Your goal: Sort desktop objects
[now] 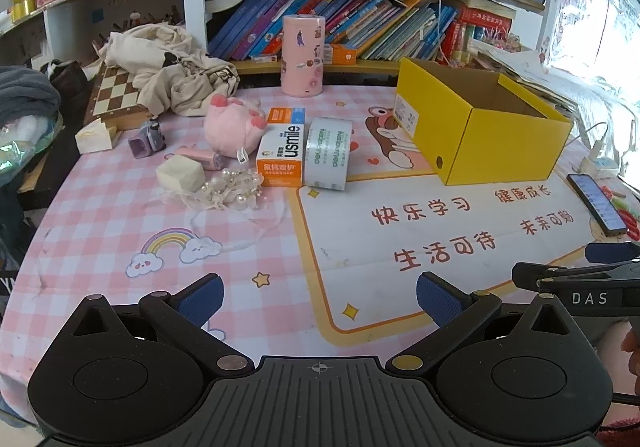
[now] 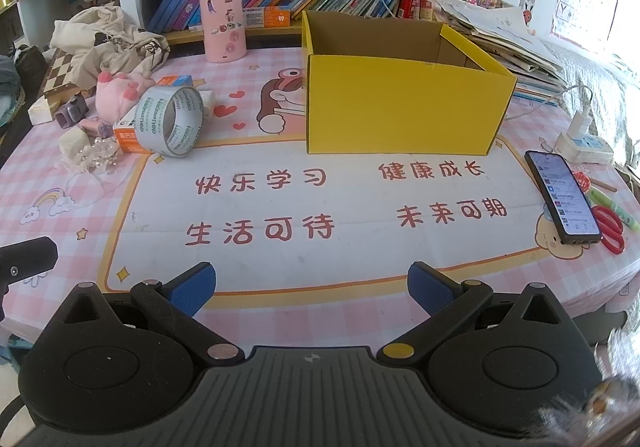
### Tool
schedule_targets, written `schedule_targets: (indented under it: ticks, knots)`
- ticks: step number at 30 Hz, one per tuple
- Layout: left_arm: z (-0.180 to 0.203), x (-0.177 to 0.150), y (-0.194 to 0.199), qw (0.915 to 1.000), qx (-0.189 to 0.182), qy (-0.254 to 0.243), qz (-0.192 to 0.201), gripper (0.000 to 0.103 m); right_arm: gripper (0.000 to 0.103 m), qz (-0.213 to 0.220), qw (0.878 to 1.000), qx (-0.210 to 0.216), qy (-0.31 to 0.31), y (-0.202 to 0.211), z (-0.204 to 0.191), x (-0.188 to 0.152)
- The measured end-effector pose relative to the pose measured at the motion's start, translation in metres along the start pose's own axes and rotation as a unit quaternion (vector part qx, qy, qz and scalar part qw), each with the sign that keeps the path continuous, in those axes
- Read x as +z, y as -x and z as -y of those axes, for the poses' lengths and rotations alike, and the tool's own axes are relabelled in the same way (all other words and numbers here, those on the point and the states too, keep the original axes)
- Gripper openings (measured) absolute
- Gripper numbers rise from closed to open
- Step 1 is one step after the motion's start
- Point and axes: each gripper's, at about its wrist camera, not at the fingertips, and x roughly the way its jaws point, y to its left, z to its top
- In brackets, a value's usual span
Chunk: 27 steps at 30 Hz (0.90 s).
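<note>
An open yellow cardboard box [image 1: 504,135] [image 2: 404,115] stands on the desk mat, its inside empty as far as I see. Left of it lies a cluster: a roll of clear tape [image 1: 328,153] [image 2: 168,123], an orange toothpaste box [image 1: 280,157] [image 2: 128,137], a pink plush toy [image 1: 234,125] [image 2: 118,93], a pearl hair ornament [image 1: 232,189] [image 2: 98,157] and a cream cube [image 1: 180,175] [image 2: 74,141]. My left gripper [image 1: 320,299] hovers open over the mat's near side, holding nothing. My right gripper [image 2: 312,287] is open too, facing the box.
A phone [image 2: 564,197] [image 1: 598,209], red scissors [image 2: 610,227] and a power strip [image 2: 584,147] lie at the right. A pink cylinder [image 1: 302,55] [image 2: 223,21], a chessboard [image 1: 114,95], crumpled cloth [image 1: 172,67] and bookshelves stand behind. The right gripper's body [image 1: 580,283] shows at the left view's right edge.
</note>
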Motion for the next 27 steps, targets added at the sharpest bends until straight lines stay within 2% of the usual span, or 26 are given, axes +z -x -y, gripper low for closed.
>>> schedule_targets:
  ticks: [27]
  knots:
    - [0.0045,0.0022,-0.0036,0.9999,-0.015,0.000,-0.007,0.103,0.103,-0.005,1.000,-0.005,0.000,-0.0021,0.0040,-0.0001]
